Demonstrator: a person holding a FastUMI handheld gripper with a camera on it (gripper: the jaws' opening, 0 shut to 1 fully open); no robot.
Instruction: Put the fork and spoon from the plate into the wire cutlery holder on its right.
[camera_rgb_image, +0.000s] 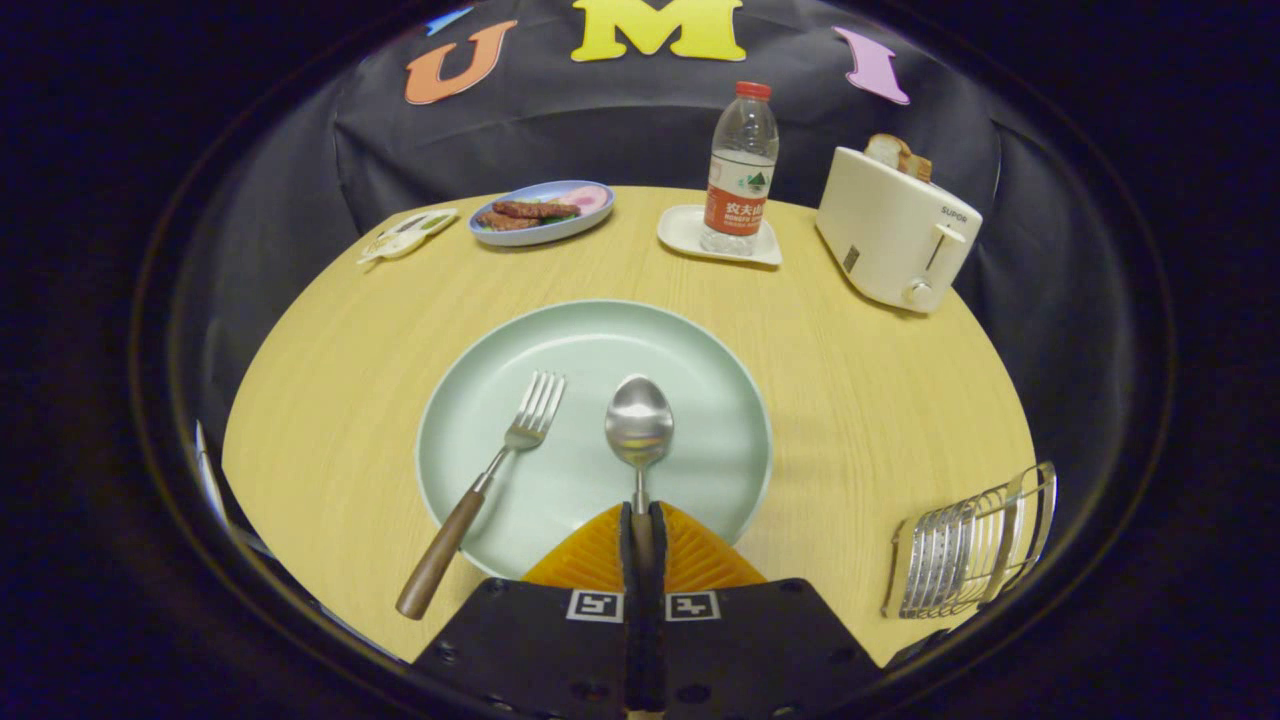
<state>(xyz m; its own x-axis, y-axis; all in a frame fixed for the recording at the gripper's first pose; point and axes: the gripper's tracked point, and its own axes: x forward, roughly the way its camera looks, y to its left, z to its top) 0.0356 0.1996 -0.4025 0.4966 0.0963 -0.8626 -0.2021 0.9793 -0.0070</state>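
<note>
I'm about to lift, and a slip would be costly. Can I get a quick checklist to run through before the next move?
1. Tool shut on the wooden handle of the shiny metal spoon: ok, both orange fingers press on it.
2. Spoon bowl free of the wooden-handled fork: ok, apart.
3. Fork left on the pale green round plate: ok, handle overhangs the rim.
4. Silver wire cutlery holder unobstructed: ok, to the right.
5. Grip firmness: cannot tell.
</note>
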